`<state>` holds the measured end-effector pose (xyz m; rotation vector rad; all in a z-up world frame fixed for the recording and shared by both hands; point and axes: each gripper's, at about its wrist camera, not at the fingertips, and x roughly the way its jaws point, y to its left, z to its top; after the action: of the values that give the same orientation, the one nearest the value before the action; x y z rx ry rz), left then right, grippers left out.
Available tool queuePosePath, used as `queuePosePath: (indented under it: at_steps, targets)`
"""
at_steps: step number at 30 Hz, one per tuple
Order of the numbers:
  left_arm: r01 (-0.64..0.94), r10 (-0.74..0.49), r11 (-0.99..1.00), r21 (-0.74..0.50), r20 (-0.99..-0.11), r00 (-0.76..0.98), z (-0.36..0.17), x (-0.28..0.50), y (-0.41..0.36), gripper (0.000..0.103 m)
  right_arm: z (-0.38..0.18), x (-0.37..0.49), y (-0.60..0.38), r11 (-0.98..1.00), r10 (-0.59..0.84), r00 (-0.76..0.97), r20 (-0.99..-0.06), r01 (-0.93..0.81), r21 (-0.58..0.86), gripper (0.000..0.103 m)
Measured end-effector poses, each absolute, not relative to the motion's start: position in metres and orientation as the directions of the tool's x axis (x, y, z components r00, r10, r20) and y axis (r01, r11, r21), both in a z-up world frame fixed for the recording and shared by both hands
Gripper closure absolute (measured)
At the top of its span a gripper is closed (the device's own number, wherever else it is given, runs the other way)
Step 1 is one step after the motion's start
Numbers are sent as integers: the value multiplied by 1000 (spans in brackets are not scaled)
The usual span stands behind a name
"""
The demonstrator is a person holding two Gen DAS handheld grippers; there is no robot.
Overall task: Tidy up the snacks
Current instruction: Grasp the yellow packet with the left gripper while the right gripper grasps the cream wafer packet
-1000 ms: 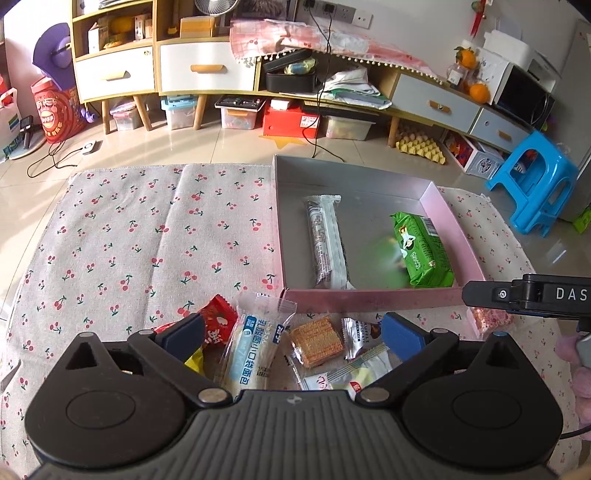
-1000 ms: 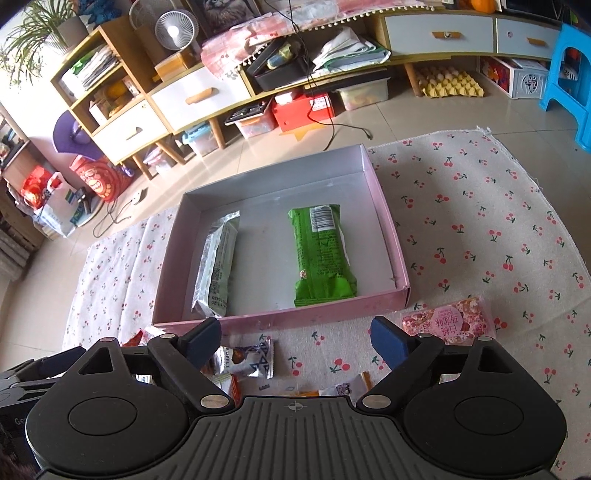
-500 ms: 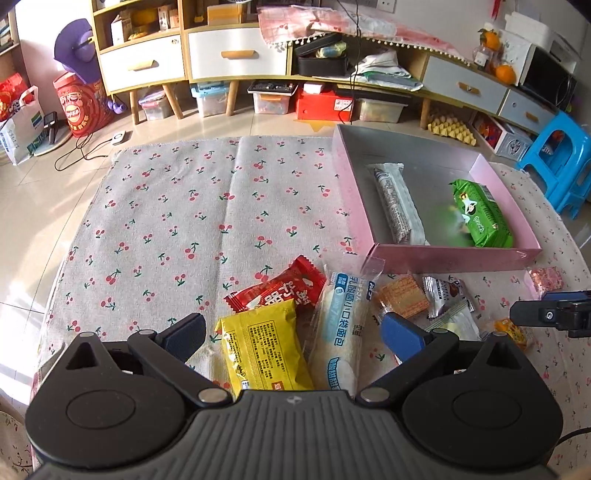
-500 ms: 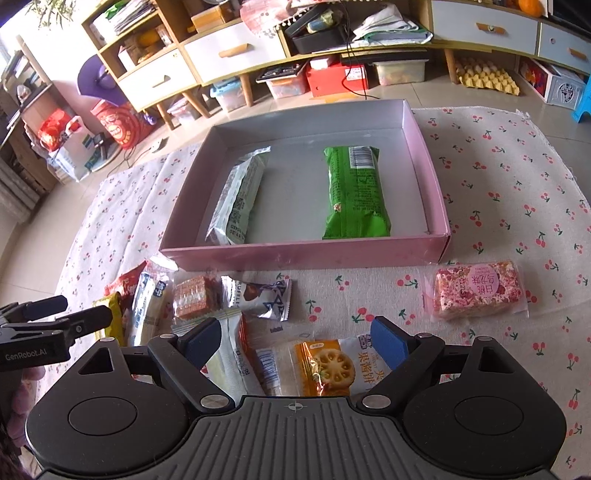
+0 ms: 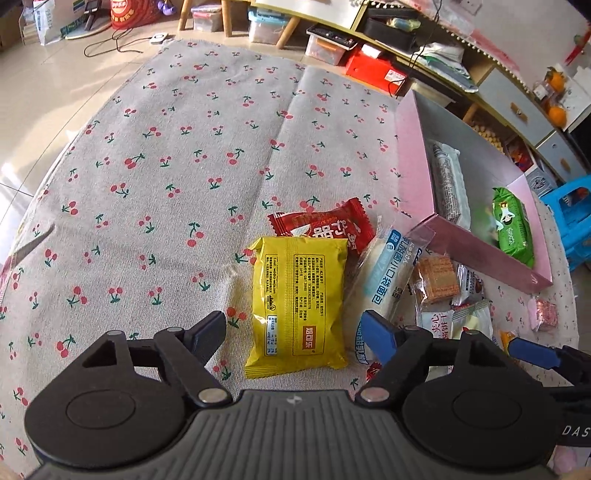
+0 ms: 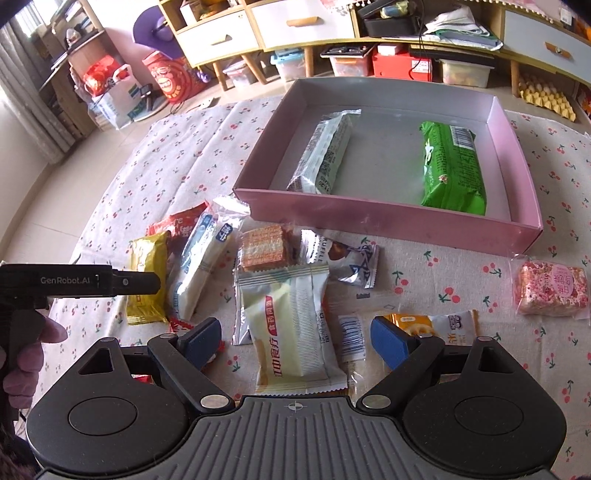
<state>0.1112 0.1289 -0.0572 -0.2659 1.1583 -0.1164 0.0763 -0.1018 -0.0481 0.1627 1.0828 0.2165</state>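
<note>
A yellow snack packet [image 5: 299,306] lies on the cherry-print cloth [image 5: 166,166]. My left gripper [image 5: 295,334] hangs over it with its jaws closing. The packet sits between the pads, which stand clear of its edges. My right gripper [image 6: 295,339] is open above a cream packet [image 6: 291,325]. Around these lie a red packet [image 5: 325,225], a white-and-blue packet [image 5: 388,273] and a wafer [image 6: 264,247]. The pink box [image 6: 388,221] holds a silver packet [image 6: 325,155] and a green packet [image 6: 452,166].
A pink sweet packet [image 6: 550,288] lies alone at the right, an orange biscuit packet [image 6: 417,325] under my right pad. A hand [image 6: 22,350] holds the left gripper at the left edge. Cabinets [image 6: 303,22] and a blue stool [image 5: 572,206] stand beyond the cloth.
Both grippers drew back from the pink box and sank toward the snack pile. The left one swung left over the yellow packet and its jaws narrowed. The right jaws kept their width.
</note>
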Motion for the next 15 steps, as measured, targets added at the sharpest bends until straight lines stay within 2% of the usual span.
queuePosePath:
  at_steps: [5,11,15]
  targets:
    - [-68,-227,959,-274,-892,390,-61,109,132,35,-56,76,-92,968,252,449,-857,-125,218,13]
    - [-64,-237,957,-283,-890,390,-61,109,135,44,-60,72,-80,977,196,480,-855,-169,129,15]
    - [-49,-249,956,-289,-888,387,-60,110,133,53,-61,70,-73,978,152,500,-852,-199,58,25]
